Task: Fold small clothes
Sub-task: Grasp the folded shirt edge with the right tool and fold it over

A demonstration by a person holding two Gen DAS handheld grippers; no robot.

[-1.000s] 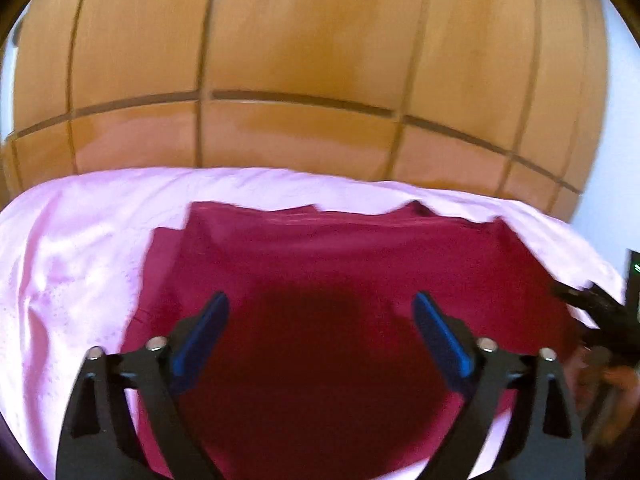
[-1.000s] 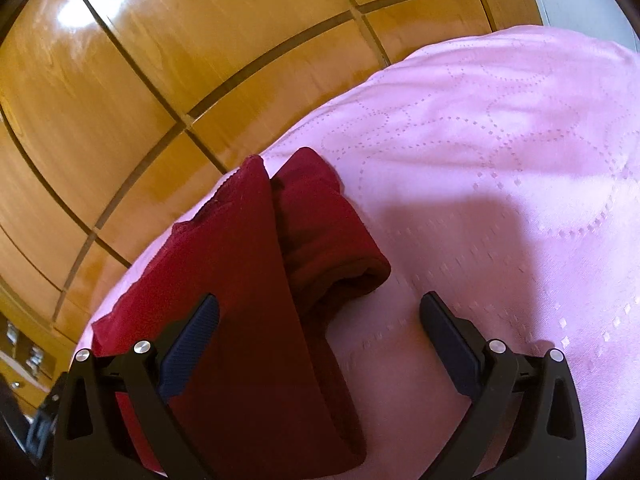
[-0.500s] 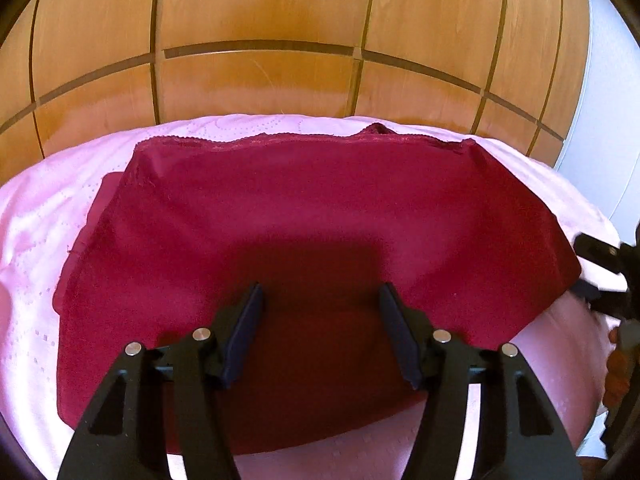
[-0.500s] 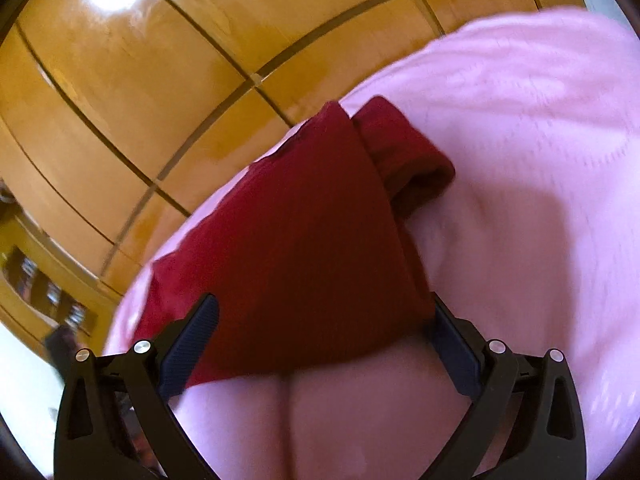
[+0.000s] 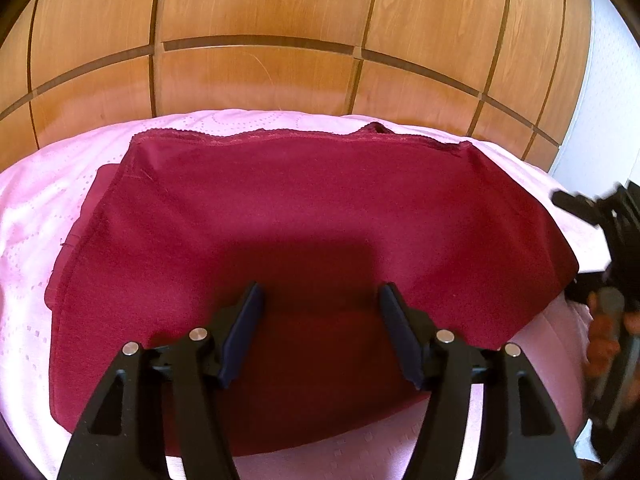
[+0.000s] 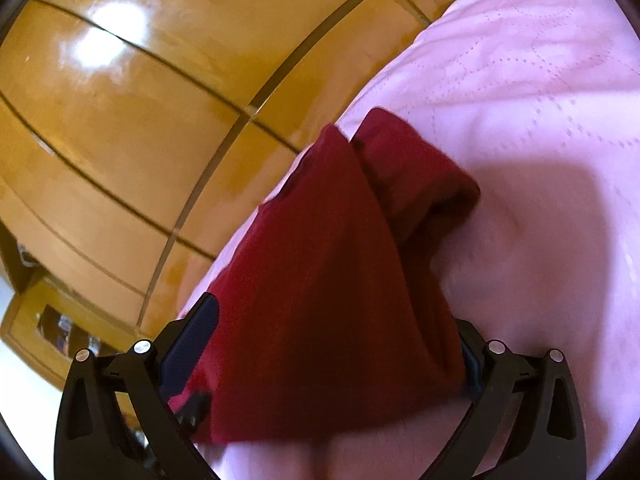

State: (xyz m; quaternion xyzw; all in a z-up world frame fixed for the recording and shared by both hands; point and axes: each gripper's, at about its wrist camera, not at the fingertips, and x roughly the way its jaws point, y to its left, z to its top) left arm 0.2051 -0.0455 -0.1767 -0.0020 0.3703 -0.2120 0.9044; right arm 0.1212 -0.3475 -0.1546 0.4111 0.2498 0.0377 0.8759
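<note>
My left gripper (image 5: pixel 320 336) hangs with fingers apart over the maroon garment (image 5: pixel 304 216) at frame centre; my right gripper (image 6: pixel 332 360) straddles its corner, unclamped. I should pinch both edges evenly on the pink bedspread (image 5: pixel 36 216).

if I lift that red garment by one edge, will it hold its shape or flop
Likely flop: the red garment is thin knit lying in soft layers on the pink sheet, with a rolled fold. Probably light. It may drag the loose sheet slightly.
</note>
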